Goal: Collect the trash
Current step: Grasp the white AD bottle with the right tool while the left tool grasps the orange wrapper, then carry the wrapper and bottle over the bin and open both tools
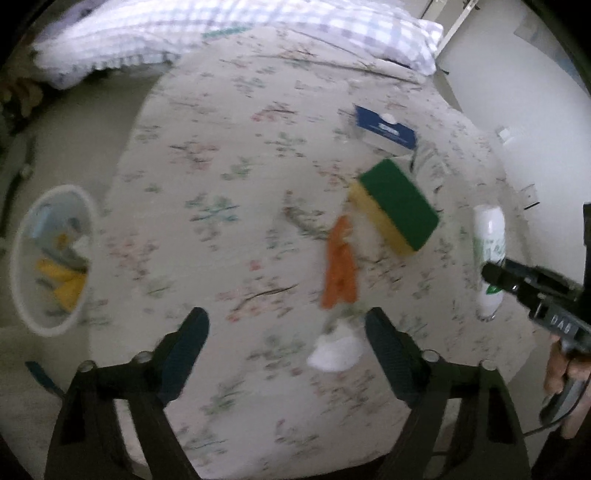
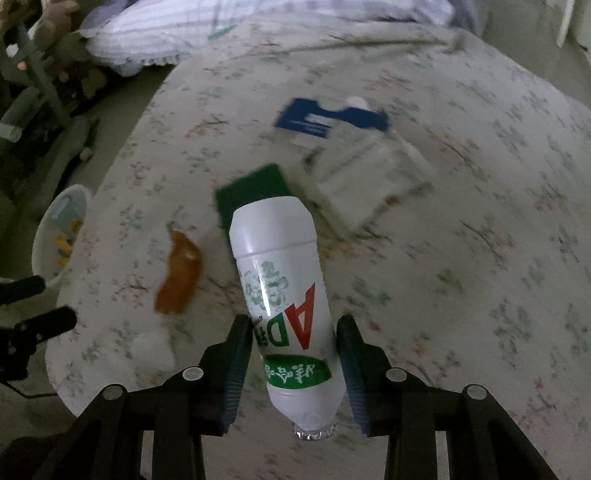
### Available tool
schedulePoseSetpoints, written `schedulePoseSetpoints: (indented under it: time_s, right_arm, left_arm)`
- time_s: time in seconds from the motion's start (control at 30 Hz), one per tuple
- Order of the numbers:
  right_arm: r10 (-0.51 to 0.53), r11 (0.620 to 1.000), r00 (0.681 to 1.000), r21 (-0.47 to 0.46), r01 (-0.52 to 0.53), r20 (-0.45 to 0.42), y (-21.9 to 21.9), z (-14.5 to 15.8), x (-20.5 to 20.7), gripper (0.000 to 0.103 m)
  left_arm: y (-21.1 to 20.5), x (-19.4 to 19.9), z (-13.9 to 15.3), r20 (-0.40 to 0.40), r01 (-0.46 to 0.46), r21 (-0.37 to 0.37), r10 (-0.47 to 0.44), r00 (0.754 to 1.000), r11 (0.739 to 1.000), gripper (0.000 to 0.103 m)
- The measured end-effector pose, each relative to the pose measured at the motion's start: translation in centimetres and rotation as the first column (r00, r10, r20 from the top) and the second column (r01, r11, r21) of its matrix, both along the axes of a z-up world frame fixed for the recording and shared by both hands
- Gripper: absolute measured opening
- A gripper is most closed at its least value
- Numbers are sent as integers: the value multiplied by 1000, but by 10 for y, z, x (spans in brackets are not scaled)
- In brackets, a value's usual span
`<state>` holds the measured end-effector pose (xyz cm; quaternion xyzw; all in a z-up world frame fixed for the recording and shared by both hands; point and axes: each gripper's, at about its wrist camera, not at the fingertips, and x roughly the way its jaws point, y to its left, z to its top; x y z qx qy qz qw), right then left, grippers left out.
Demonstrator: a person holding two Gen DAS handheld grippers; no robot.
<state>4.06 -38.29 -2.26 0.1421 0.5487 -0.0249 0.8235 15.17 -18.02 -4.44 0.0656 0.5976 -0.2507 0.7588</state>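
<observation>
**Desk:** What does your right claw (image 2: 293, 365) have?

**Operator:** I have it clenched on a white plastic bottle (image 2: 284, 291) with a green and red label. The pads press its lower body from both sides, cap end toward the camera, base pointing away over the floral bedspread (image 2: 461, 229). In the left wrist view the same bottle hangs at the right edge, caught in that claw's tips, with a hand (image 1: 565, 373) on the handle below.

**Desk:** And the left?

**Operator:** My left claw (image 1: 286, 354) is released, with nothing between its fingers. A crumpled white tissue (image 1: 336, 350) lies on the bed between the fingertips, nearer the right finger, untouched. Just beyond it sits an orange wrapper (image 1: 340, 266), then a yellow-and-green sponge (image 1: 397, 206), and further off a blue tissue box (image 1: 384, 127).

**Desk:** The bin?

**Operator:** A white wastebasket (image 1: 22, 258) stands off the bed's left edge, well apart from both claws, with yellow scraps already inside. A checked pillow (image 1: 229, 29) lies at the head.
</observation>
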Motion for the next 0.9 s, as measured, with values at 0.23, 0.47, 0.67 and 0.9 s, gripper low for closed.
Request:
schedulePoseSetpoints:
  time_s: [0.23,0.47,0.67,0.9]
  right_arm:
    - [-44,999,999,18,44,-13,-29,-11,-14,42]
    - [-61,997,998,37,62,-25,-43,-20,-16,42]
    - [-64,997,997,47,66,-32,-44,-25,-16,42]
    - [-58,997,998,49,59,-24,-38,-20,-15,42]
  left_arm:
    - [-39,5,-18,-46,38,-40,-40,998,998,54]
    - [-53,10,-36,-72,32,-33,-34,997,999,29]
    - [-50,10,-37,-66,34,-31,-36,997,999,12]
    - [-22,6,-13,-36,31,-63,-33,999,998,10]
